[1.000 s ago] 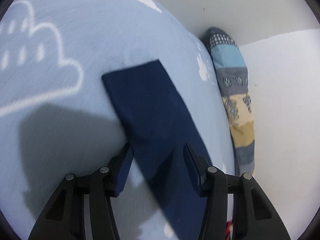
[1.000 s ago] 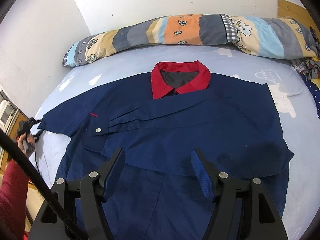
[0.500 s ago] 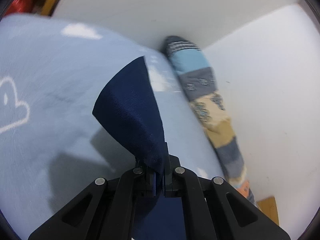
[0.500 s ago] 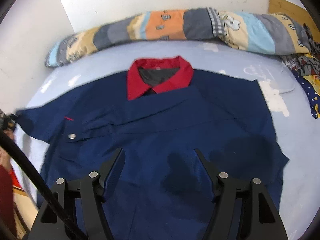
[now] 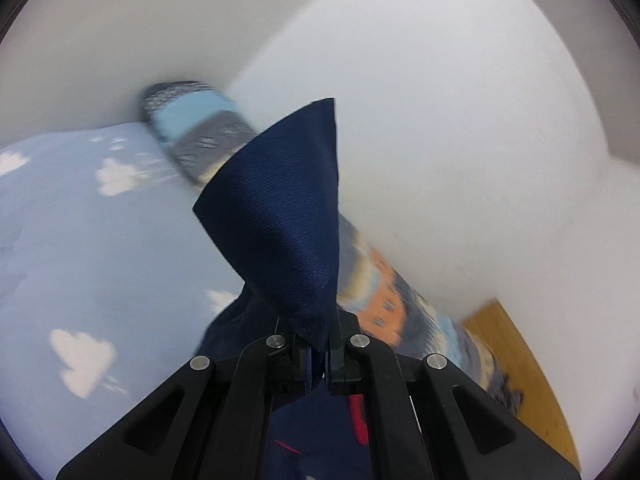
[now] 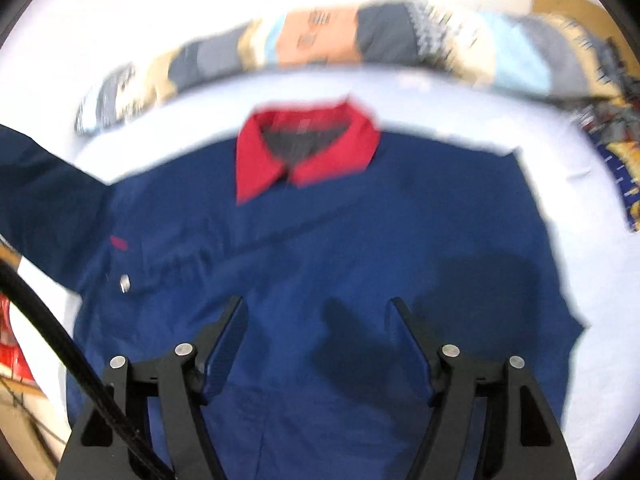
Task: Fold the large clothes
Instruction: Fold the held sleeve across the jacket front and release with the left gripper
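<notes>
The left gripper (image 5: 319,354) is clamped tight on the end of the navy sleeve (image 5: 288,232), with the cloth pinched between its two closed fingers. The sleeve stands up from the fingers like a fan, its free edge lifted off the bed and raised in front of the white wall (image 5: 460,140). Below and behind the fingers, more of the navy cloth trails down toward the bed.

The right gripper (image 6: 318,340) hangs over the lower front of the shirt (image 6: 320,240) with its fingers spread wide apart and nothing between them; its shadow falls on the cloth just ahead. Whether the fingertips touch the cloth cannot be told.

The shirt is navy with a red collar (image 6: 304,152) and lies flat, front up, in the middle of the bed, collar toward the wall. Its left-hand sleeve rises up and away at the left edge of the right wrist view. A small red mark and a metal snap (image 6: 125,282) sit on the chest.

The bed is covered by a light blue sheet (image 5: 100,240) printed with white clouds. A long patchwork bolster (image 6: 360,36) in orange, grey, pale blue and tan lies along the wall, just beyond the collar. A black cable (image 6: 72,364) crosses the lower left of the right wrist view. No container shows in either view. Both views are blurred.
</notes>
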`<state>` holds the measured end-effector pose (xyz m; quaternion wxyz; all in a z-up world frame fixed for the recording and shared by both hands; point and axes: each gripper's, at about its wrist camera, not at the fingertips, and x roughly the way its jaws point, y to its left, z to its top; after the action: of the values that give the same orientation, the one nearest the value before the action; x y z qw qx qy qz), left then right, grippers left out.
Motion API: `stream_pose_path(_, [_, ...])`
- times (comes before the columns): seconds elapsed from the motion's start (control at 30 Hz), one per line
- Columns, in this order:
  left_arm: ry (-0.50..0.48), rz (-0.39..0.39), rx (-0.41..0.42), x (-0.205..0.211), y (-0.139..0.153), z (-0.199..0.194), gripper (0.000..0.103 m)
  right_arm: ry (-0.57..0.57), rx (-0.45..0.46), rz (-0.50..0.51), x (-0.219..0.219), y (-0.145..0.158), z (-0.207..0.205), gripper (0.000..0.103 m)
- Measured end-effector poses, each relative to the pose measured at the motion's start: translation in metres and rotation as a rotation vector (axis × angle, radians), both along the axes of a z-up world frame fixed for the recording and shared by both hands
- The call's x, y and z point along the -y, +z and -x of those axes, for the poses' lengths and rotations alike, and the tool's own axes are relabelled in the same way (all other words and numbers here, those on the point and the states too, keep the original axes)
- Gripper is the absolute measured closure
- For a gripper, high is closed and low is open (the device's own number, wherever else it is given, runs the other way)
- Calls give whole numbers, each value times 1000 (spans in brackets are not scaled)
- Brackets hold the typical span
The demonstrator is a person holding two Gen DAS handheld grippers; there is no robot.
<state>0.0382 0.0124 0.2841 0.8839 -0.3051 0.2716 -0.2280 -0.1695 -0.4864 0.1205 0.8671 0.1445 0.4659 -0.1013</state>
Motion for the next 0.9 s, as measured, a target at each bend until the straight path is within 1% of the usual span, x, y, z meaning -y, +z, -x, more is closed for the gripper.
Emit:
stream_pose_path(0.07, [-66,-13,18,39,20,12,100,-51,54,-1,17,17,12,27])
stream_pose_path(0.13, [-134,-28,35,82,37,28,100,-99,87,-38,33,25,21,27])
stream_pose_path(0.17, [-167,-32,42,102,44,33,100,-141,106,-65,44,29,27,27])
stream_pose_path(0.23, [-238,-40,58,149,57,43,100,-185,128,-84,57,33,36,27])
stream_pose_path(0.27, [-267,-43,64,165,61,51,100,-211,148,-83,65,38,44,27])
stream_pose_path(0.33, [-344,-46,65,212,64,67,99,-245,173,-79,76,45,52,27])
stream_pose_path(0.37, [-376,-47,61,228,60,85,99,-271,189,-87,84,49,58,27])
stream_pose_path(0.4, [-407,-54,57,248,57,91,99,-290,201,-93,90,51,63,27])
stream_pose_path(0.43, [-438,-77,54,275,51,101,99,-309,211,-96,96,55,69,27])
stream_pose_path(0.5, [-482,-104,38,314,34,113,99,-354,234,-106,111,62,81,27])
stream_pose_path(0.53, [-511,-128,16,338,18,121,99,-374,244,-111,118,65,86,27])
stream_pose_path(0.6, [-539,-168,-22,370,-12,132,99,-425,259,-97,134,71,101,27])
stream_pose_path(0.7, [-559,-281,-80,418,-75,150,99,-478,273,-81,154,76,117,27])
stream_pose_path(0.73, [-558,-337,-100,435,-103,156,99,-498,280,-85,163,78,124,27])
stream_pose_path(0.8, [-571,-415,-135,457,-141,165,99,-523,292,-94,172,80,133,27])
stream_pose_path(0.83, [-583,-471,-156,470,-165,176,99,-532,294,-95,175,81,136,27])
stream_pose_path(0.87, [-596,-503,-169,477,-181,183,99,-541,294,-93,178,81,137,27])
stream_pose_path(0.9, [-611,-546,-178,479,-194,207,96,-540,291,-92,180,81,138,27])
